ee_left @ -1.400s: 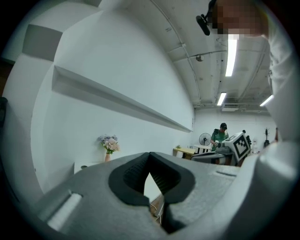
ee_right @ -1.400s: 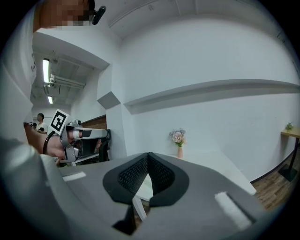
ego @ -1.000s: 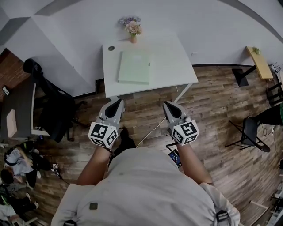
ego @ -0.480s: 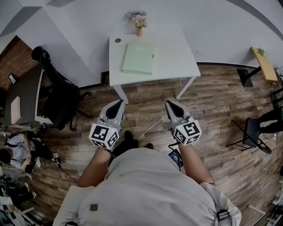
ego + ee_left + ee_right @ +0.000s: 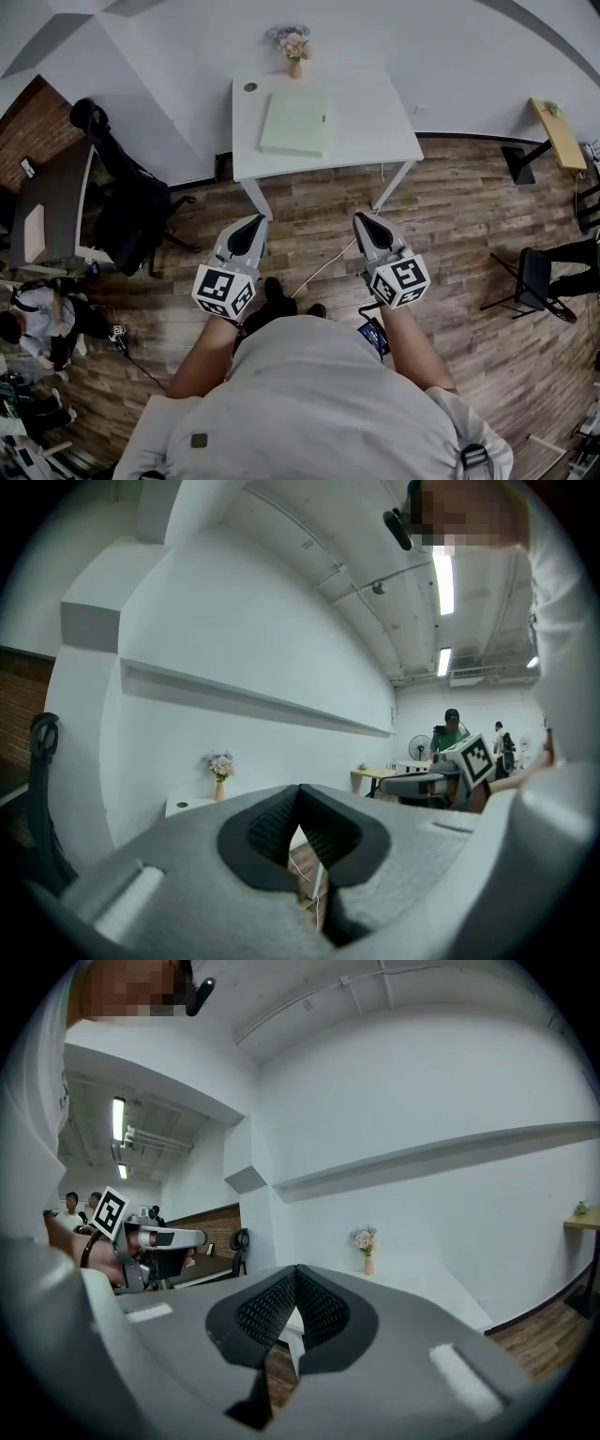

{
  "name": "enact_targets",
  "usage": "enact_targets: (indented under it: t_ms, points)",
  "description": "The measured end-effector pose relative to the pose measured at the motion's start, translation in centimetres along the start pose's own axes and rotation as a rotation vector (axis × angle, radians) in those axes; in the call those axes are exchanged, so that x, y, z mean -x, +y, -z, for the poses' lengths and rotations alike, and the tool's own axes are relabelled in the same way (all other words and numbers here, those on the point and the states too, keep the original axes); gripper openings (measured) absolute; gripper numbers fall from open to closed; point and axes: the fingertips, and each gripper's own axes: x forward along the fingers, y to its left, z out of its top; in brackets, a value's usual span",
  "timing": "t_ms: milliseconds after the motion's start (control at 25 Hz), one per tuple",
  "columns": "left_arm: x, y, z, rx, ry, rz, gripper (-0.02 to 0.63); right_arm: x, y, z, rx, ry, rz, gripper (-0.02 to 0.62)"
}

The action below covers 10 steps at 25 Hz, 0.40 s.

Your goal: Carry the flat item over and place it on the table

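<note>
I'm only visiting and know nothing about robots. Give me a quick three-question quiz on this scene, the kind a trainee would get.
1. True or false: the pale green flat rectangular item lies on the white rectangular table.
2. What stands at the table's far edge, by the wall?
A) a small vase of pink and purple flowers
B) a red kettle
C) a stack of books
3. Fill in the blank: the left claw and the right claw are both ____, with nothing between their jaws.

Key: 1 true; 2 A; 3 shut.
</note>
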Motion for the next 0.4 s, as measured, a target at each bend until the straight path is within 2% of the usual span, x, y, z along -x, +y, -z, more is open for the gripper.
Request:
enact_targets:
  t_ms: [400]
  points:
    - [1.06,-0.73,-0.46,0.001,-0.009,-0.002,-0.001,0.90,0.50,-0.48,0.000,-0.011,-0.002,0.009]
